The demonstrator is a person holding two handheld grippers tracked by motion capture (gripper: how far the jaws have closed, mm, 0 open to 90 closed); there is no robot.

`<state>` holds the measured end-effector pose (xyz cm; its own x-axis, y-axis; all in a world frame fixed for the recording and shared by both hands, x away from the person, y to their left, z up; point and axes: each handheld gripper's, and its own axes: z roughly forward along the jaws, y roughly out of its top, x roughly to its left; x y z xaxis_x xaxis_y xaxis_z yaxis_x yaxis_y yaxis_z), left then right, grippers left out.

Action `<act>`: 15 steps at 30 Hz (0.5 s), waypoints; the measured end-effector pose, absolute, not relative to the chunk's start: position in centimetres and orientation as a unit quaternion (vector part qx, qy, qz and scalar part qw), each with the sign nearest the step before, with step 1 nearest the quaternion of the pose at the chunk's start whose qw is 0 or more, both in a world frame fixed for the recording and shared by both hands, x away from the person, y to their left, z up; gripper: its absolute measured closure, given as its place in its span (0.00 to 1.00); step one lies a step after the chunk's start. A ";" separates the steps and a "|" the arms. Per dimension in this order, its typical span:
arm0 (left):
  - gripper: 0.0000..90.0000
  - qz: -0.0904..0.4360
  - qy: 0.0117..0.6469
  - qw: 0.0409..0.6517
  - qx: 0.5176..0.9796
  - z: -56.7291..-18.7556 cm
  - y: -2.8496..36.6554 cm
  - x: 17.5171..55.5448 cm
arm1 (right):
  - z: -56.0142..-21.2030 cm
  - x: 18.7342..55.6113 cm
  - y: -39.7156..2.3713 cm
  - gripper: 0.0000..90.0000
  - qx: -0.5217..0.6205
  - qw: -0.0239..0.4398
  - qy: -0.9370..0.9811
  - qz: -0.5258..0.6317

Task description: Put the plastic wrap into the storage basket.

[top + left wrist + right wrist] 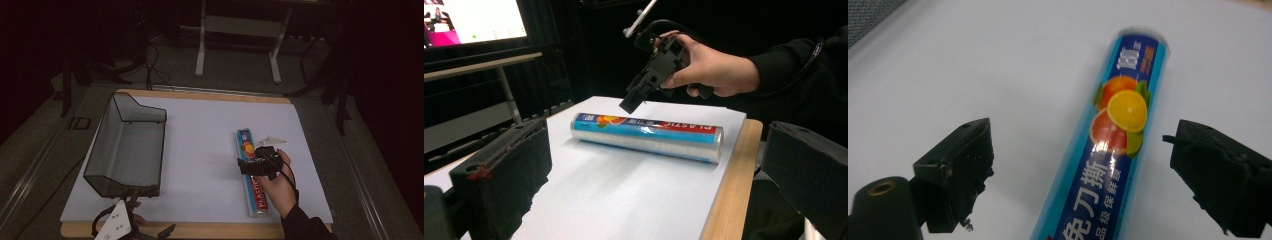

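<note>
A roll of plastic wrap (252,172) in a blue and red label with orange slices lies lengthwise on the right side of the white sheet (210,135). A hand holds my right gripper (253,167) just above the roll's middle, pointing down. In the right gripper view its black jaws stand wide apart on either side of the roll (1120,125), and the pads are clear of it. My left gripper (131,205) rests at the table's near left edge, by the basket's front. Its fingers (499,170) are spread wide with nothing between them, facing the roll (646,132).
A dark mesh basket (100,145) stands on the left side of the sheet, open at the top. The wooden table edge (200,231) runs along the front. Beyond the table are a metal stand (240,45), cables on the floor and a lit monitor (474,20).
</note>
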<state>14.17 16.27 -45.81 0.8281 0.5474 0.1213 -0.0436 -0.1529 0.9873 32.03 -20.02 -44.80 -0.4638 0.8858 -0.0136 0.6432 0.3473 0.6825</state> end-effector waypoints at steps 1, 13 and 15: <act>0.01 0.235 0.174 0.627 0.722 -45.8 16.3 14.2 | -44.9 32.3 -20.0 0.11 0.488 0.187 0.798 0.301; 0.01 0.235 0.173 0.628 0.721 -45.8 16.3 14.1 | -46.7 34.1 -20.1 0.11 0.550 0.120 0.795 0.228; 0.01 0.236 0.173 0.628 0.721 -45.8 16.2 14.0 | -47.2 34.3 -20.2 0.11 0.560 0.107 0.793 0.215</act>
